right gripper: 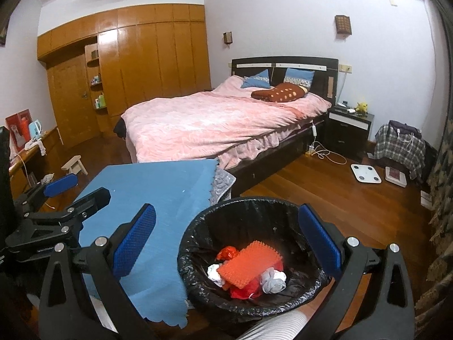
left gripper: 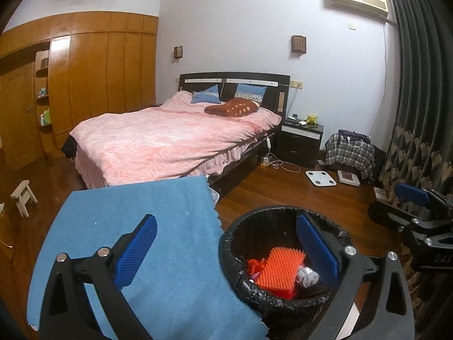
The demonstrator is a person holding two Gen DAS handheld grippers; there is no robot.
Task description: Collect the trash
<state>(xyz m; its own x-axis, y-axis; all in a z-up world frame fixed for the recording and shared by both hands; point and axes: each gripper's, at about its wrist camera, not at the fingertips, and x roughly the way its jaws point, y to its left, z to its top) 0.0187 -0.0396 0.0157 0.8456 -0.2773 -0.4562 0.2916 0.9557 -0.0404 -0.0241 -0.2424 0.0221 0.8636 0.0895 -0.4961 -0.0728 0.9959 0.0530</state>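
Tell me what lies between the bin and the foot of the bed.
Bare wood floor separates the bin from the bed; the blue cloth is off to the left. The right wrist view shows it best.

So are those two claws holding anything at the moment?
No. The left claw and the right claw both stand open with nothing between their blue pads. The orange spiky pad and the crumpled bits lie loose in the black bin.

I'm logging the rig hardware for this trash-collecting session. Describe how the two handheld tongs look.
Both match. The left tongs and the right tongs each have two matte black plastic arms with triangular cut-outs and round silver bolt heads at the pivots. Each finger ends in a flat, oblong royal-blue pad with a fine ribbed or dimpled texture. No cables or sleeves show; a faint embossed marking on one body is unreadable.
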